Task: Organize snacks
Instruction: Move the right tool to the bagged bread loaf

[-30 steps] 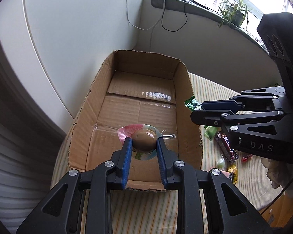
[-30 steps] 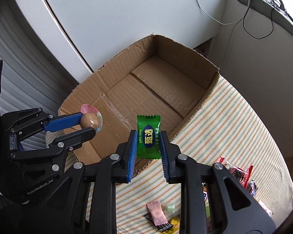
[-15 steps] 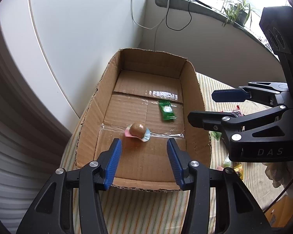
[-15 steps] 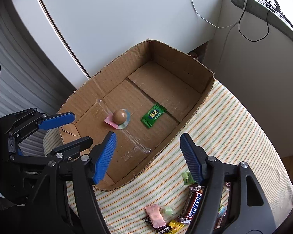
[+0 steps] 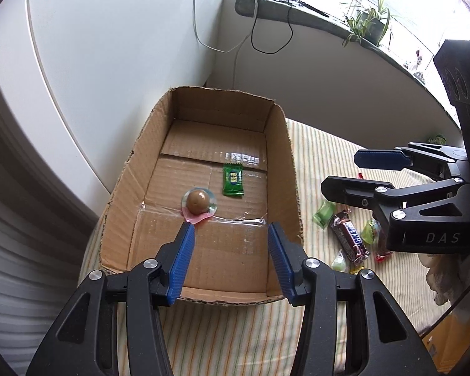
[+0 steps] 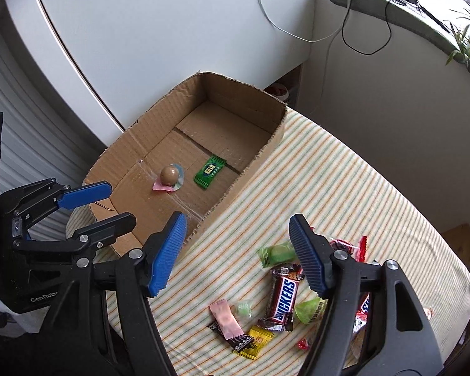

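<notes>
An open cardboard box (image 5: 279, 144) (image 6: 260, 156) stands on a striped cloth. On its floor lie a brown ball-shaped sweet on a pastel wrapper (image 5: 198, 202) (image 6: 169, 175) and a green sachet (image 5: 232, 180) (image 6: 210, 171). My left gripper (image 5: 230, 244) (image 6: 108, 203) hangs open over the box's near end, nothing between its blue pads. My right gripper (image 6: 236, 235) (image 5: 351, 172) is open above the cloth, right of the box and over a heap of loose snacks: a Snickers bar (image 6: 283, 297) (image 5: 349, 241), green sweets (image 6: 277, 253), a pink sweet (image 6: 225, 318).
A white wall and a ribbed grey panel close in the left side. A windowsill (image 5: 329, 28) with cables and a potted plant (image 5: 369, 25) runs along the back. The striped cloth (image 6: 344, 181) extends bare to the right of the box.
Both grippers opened and dropped their sweets: the brown ball and the green sachet now lie on the box floor. My right gripper then drew back to the right, over the loose snacks.
</notes>
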The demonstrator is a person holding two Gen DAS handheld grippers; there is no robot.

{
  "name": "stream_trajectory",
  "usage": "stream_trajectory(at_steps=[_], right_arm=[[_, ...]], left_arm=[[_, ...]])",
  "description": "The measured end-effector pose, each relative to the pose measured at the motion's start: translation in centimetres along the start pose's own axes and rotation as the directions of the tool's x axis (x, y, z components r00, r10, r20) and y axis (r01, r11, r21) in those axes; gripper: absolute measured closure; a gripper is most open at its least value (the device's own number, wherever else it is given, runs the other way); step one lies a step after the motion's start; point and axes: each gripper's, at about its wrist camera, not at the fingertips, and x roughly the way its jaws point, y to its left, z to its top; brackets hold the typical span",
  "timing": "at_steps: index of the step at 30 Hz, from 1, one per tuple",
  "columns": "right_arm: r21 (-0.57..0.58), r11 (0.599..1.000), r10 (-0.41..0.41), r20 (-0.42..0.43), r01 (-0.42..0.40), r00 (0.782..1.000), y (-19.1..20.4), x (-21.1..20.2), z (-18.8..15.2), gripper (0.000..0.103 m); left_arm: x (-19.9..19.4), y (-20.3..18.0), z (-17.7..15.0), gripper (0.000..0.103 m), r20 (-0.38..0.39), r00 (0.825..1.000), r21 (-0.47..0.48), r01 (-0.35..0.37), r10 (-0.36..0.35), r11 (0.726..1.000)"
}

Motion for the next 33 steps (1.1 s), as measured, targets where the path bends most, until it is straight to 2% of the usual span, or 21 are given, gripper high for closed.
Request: stream_trajectory(at_steps=[4, 7, 10, 13, 15, 24, 29, 33], right_arm=[[0.068, 0.997, -0.021, 0.006, 0.02, 1.0, -2.7, -1.5, -1.6, 0.032], [0.115, 0.992, -0.047, 0.013, 0.045, 0.999, -4.9, -2.8, -3.0, 0.032], [0.175, 0.983, -0.064, 0.015, 0.061, 0.998, -7.5, -4.1, -4.8, 0.031], [0.25, 0.966, -0.072, 0.019, 0.065, 0.997, -10.5, -5.4, -6.7, 0.016], [0.298, 0.952, -0.077, 0.017, 0.068, 0.997, -12.5, -6.1, -8.0, 0.016], [0.485, 0.869, -0.099, -0.031, 0.101, 0.995, -21.0, -7.3, -13.8, 0.015], [0.537, 0.838, -0.074, -0.056, 0.093, 0.996, -23.9, -6.6, -16.2, 0.015], [0.569, 0.821, -0.03, -0.052, 0.055, 0.998, -25.3, -5.9, -17.6, 0.015]], left_arm=[[0.1, -1.9, 0.2, 0.054, -0.005, 0.999, 0.017, 0.044, -0.043, 0.999], [0.3, -3.6, 0.5, 0.043, -0.007, 0.996, 0.029, 0.084, -0.083, 0.996], [0.6, -5.7, 0.6, 0.043, -0.025, 0.992, 0.056, 0.128, -0.127, 0.99], [1.0, -7.9, 0.5, 0.043, -0.045, 0.985, 0.087, 0.172, -0.169, 0.981], [1.3, -9.4, 0.4, 0.043, -0.061, 0.978, 0.098, 0.206, -0.2, 0.974], [3.7, -16.3, -0.2, 0.043, -0.153, 0.934, 0.149, 0.346, -0.324, 0.926], [4.8, -19.6, -0.6, 0.043, -0.197, 0.908, 0.154, 0.4, -0.369, 0.903], [6.0, -21.7, -0.9, 0.043, -0.238, 0.882, 0.145, 0.445, -0.406, 0.884]])
